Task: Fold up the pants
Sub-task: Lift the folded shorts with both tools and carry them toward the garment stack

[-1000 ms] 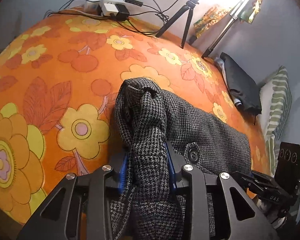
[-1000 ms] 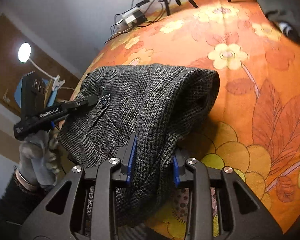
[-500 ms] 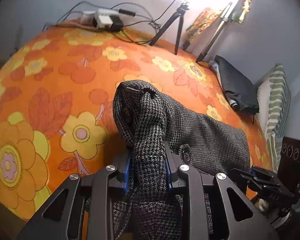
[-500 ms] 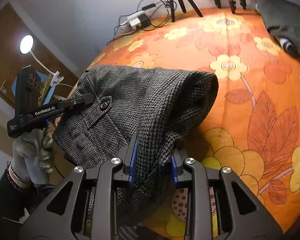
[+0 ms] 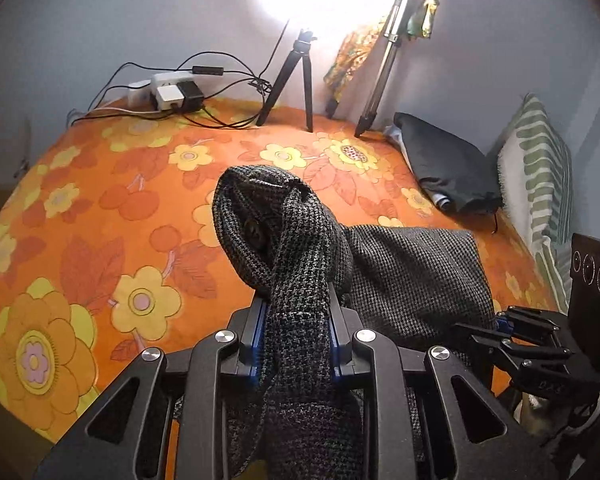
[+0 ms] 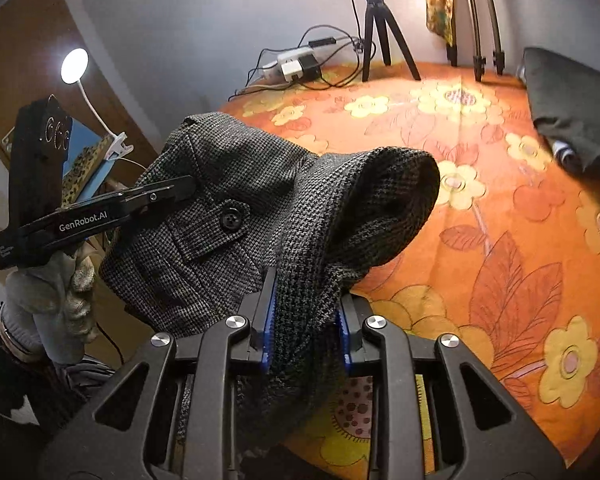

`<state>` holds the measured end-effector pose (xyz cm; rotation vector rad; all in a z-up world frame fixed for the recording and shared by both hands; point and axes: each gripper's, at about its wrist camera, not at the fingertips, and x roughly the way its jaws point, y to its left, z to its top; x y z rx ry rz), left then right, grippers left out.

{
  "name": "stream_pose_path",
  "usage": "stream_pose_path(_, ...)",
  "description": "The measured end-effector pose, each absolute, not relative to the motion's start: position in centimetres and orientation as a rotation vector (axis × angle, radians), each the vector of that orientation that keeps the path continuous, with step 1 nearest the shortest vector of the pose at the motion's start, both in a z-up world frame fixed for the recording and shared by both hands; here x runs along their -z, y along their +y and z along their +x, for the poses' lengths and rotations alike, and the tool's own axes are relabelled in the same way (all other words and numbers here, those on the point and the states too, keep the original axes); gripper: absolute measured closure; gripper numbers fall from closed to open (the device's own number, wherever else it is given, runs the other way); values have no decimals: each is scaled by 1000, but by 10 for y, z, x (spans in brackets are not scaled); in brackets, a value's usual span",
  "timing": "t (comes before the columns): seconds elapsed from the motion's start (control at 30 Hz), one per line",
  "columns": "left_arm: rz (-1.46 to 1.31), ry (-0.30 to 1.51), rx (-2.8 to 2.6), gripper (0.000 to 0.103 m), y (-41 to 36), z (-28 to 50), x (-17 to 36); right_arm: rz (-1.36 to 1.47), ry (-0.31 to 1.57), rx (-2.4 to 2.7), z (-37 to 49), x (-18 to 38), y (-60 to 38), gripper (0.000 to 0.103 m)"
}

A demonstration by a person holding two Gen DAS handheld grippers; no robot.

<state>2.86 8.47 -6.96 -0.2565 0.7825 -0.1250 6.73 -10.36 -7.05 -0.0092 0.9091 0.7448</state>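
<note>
The grey houndstooth pants [image 5: 412, 276] hang between both grippers above the near edge of the orange flowered bed [image 5: 112, 216]. My left gripper [image 5: 296, 340] is shut on a bunched end of the waistband, which drapes over its fingers. My right gripper [image 6: 306, 328] is shut on the other bunched end of the pants [image 6: 228, 184]. In the right wrist view the left gripper [image 6: 180, 190] shows from the side, pinching the cloth near a black button [image 6: 231, 219]. In the left wrist view the right gripper [image 5: 500, 324] shows at the pants' right edge.
A power strip with cables [image 5: 172, 94] and two tripods [image 5: 296, 80] stand at the bed's far edge. A dark folded garment [image 5: 444, 164] and a green striped pillow [image 5: 540, 176] lie at the right. A clip lamp [image 6: 75, 66] shines beyond the bed's left side.
Both grippers have lifted and pulled back toward the near edge with the pants held. The cloth now hangs higher off the bed, and more of the far wall shows.
</note>
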Motion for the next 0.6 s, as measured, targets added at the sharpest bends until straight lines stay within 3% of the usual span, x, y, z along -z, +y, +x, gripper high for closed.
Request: stream_pose_path(0.6, -269, 725, 192, 83, 57, 37, 45, -7, 776, -677, 66, 27, -136, 80)
